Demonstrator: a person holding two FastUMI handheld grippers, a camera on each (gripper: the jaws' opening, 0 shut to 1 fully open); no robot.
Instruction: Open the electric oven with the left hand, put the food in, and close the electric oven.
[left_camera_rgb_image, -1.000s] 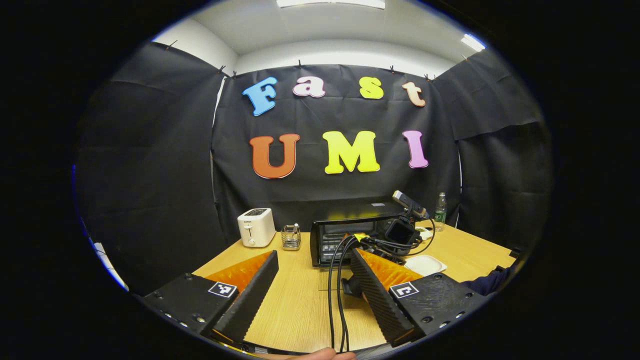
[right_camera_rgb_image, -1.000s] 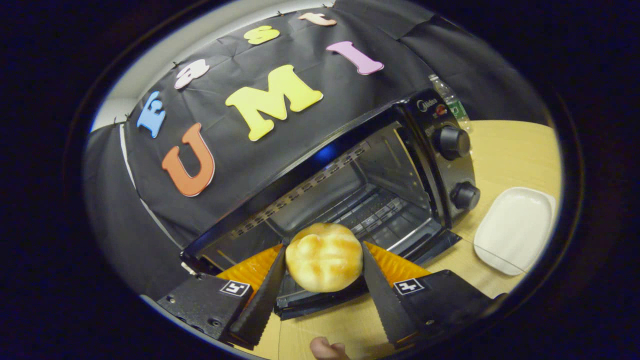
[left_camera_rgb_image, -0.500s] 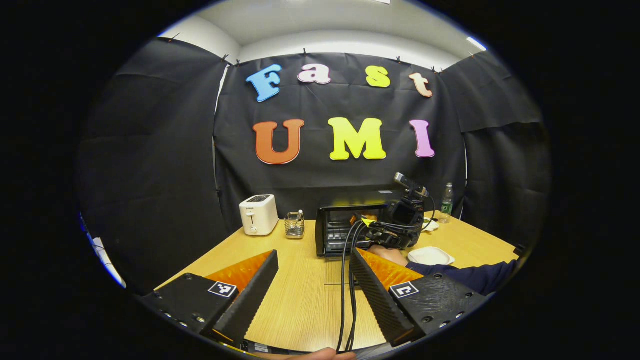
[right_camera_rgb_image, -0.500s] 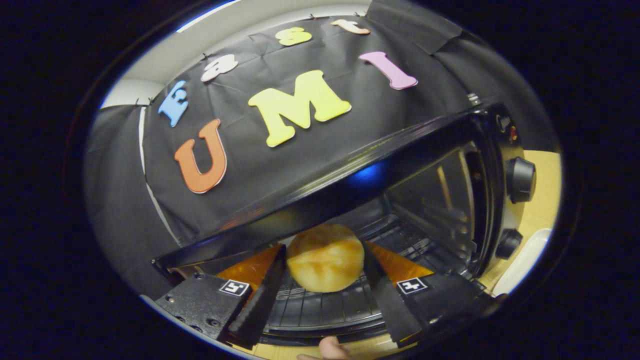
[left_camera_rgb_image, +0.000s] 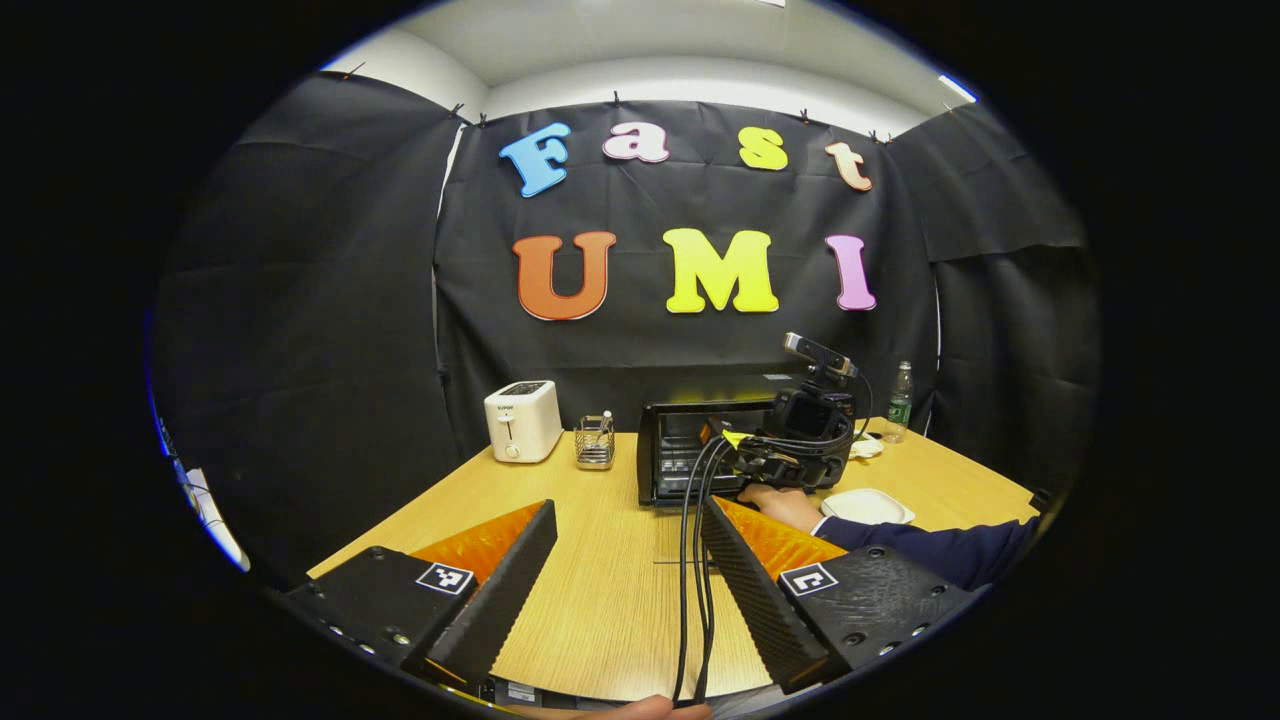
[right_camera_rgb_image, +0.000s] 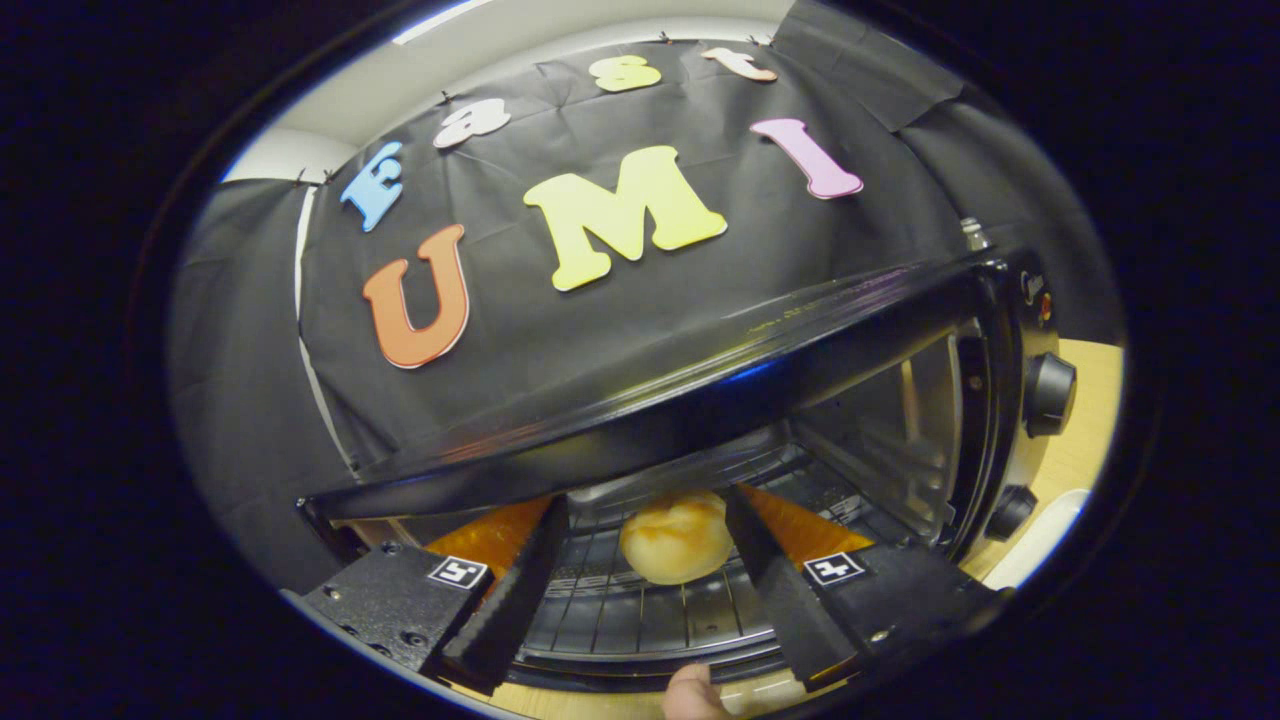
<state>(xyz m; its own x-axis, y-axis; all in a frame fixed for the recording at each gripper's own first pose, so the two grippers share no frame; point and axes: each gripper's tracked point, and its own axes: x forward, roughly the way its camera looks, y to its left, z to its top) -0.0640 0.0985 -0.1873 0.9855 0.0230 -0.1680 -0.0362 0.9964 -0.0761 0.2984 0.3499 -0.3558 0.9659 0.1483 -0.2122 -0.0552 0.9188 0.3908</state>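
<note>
The black electric oven (right_camera_rgb_image: 760, 370) stands open, its wire rack (right_camera_rgb_image: 640, 625) close in front of me in the right gripper view. A golden bun (right_camera_rgb_image: 678, 536) lies on that rack. My right gripper (right_camera_rgb_image: 645, 502) reaches into the oven mouth and is open; the bun sits near its right finger, with a gap to the left one. In the left gripper view the oven (left_camera_rgb_image: 680, 455) is across the table, with the right gripper (left_camera_rgb_image: 800, 440) and the hand (left_camera_rgb_image: 780, 505) that holds it in front of it. My left gripper (left_camera_rgb_image: 628, 508) hovers open over the table, holding nothing.
A white plate (left_camera_rgb_image: 865, 505) lies right of the oven, a white toaster (left_camera_rgb_image: 522, 420) and a wire holder (left_camera_rgb_image: 595, 452) to its left, a bottle (left_camera_rgb_image: 898, 400) behind. Black cables (left_camera_rgb_image: 690, 580) run across the wooden table (left_camera_rgb_image: 590, 600). Two oven knobs (right_camera_rgb_image: 1048, 380) face me.
The right gripper pushed into the oven with the bun and then opened; the bun now lies on the rack. The left gripper drew back slightly from the oven.
</note>
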